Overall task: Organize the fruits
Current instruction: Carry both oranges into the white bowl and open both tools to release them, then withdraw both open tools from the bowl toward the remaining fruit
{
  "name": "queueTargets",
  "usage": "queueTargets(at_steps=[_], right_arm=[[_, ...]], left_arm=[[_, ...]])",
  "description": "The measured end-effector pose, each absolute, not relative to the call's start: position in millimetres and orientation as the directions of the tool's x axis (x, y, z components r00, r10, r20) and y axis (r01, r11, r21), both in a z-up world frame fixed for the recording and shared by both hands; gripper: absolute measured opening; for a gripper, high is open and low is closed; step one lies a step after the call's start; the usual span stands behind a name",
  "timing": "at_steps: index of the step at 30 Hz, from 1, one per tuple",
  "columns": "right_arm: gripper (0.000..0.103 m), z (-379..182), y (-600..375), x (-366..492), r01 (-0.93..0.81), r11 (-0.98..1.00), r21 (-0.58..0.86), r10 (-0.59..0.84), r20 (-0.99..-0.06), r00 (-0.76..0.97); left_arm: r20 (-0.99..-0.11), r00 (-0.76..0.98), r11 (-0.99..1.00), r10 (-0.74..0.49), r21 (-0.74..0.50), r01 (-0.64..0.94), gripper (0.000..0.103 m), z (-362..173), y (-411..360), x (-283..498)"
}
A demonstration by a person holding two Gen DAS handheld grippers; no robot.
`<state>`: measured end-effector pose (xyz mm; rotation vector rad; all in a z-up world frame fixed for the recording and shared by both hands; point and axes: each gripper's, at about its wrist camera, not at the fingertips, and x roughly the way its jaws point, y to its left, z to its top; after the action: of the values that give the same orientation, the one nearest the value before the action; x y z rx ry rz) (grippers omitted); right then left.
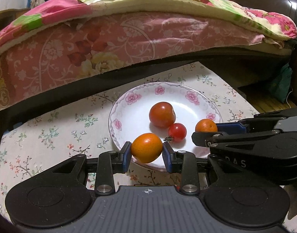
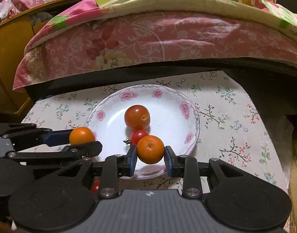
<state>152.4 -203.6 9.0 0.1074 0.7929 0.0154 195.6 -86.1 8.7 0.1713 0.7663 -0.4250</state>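
Oranges: left gripper (image 1: 146,151) pinches one (image 1: 146,148), right gripper (image 2: 150,153) pinches another (image 2: 150,149), both over plate (image 1: 129,104) rim. Next, probably lower and release beside tomatoes (image 1: 161,114).

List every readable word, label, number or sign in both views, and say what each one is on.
"DAS": pale letters on the black body of the right hand-held gripper, seen from the left wrist view; the start of the word is hidden, so it may be incomplete.
Small round crosshair emblem, no letters: on the grey housing of the left hand-held gripper.
A similar small emblem on the right gripper's housing: too blurred to read.
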Motion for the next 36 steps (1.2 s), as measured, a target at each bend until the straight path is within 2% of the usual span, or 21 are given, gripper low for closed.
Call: queueTargets(at_steps=[15, 24, 36], right_arm=[[0.031, -1.2, -205.7, 163.1, 0.031, 0.994, 0.106, 0.055, -0.720, 0.692], [0.031, 0.7, -209.9, 163.7, 0.048, 0.992, 0.119, 0.052, -0.716, 0.696], [0.032, 20.3, -218.3, 157.3, 0.068, 0.985, 0.157, 0.055, -0.666, 0.744]], left_arm=[[-0.708, 0.637, 0.904, -0.304, -0.002, 0.429, 0.042, -0.4, -87.6, 203.8], [-0.705, 0.644, 0.907, -0.296, 0.003, 0.421, 0.046, -0.5, -88.1, 204.5], [-0.692, 0.660, 0.912, -0.292, 0.005, 0.409, 0.049, 12.6, -80.8, 198.4]])
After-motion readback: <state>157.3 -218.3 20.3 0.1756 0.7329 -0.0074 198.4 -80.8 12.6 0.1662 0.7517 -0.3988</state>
